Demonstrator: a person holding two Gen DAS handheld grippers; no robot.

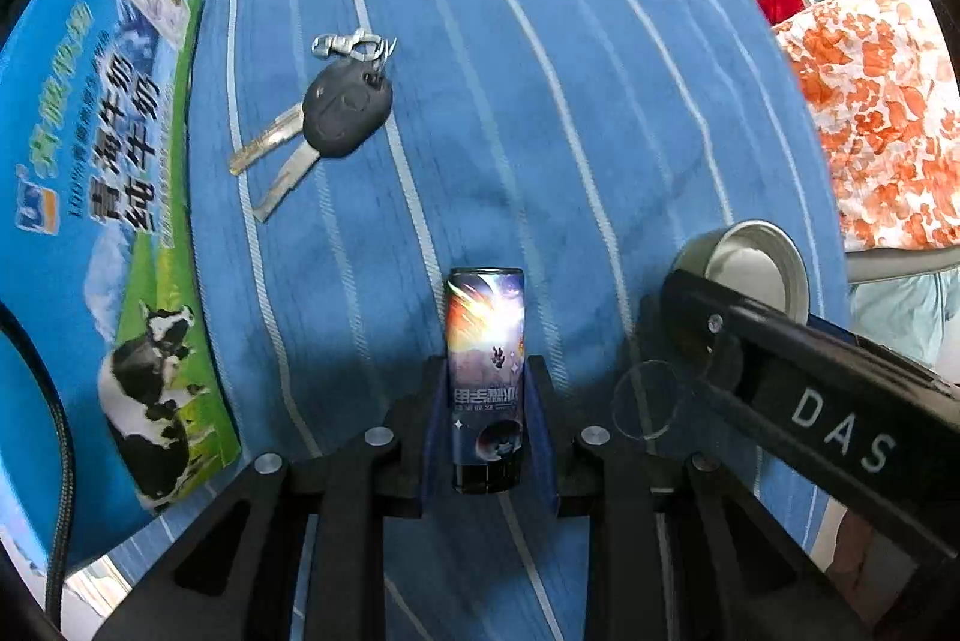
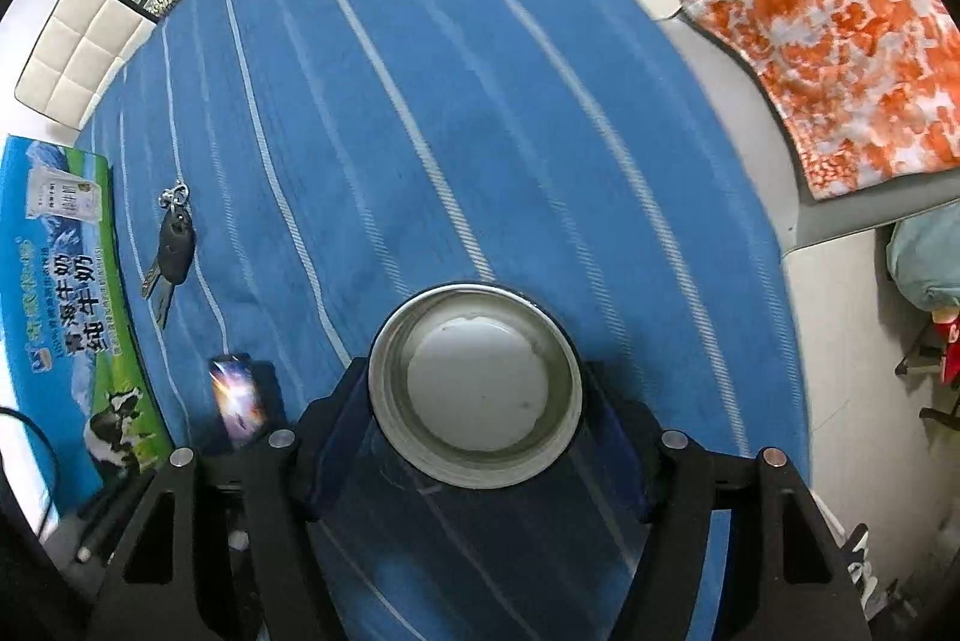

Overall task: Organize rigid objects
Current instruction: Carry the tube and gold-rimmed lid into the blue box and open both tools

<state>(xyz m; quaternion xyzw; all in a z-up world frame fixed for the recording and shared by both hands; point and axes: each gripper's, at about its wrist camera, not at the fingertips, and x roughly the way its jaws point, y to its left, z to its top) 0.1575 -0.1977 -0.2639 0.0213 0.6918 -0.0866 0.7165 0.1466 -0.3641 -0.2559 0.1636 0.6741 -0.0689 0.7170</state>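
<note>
The metal bowl sat empty on the blue striped cloth between my right fingers. They stood partly open around its rim, and I could not tell whether the pads pressed on it. My left fingers were clenched on the slim printed can, which stood upright on the cloth just left of the bowl. Farther out lay the key bunch with its dark fob, flat on the cloth. Beyond it, at the cloth's left edge, lay the milk carton box.
</note>
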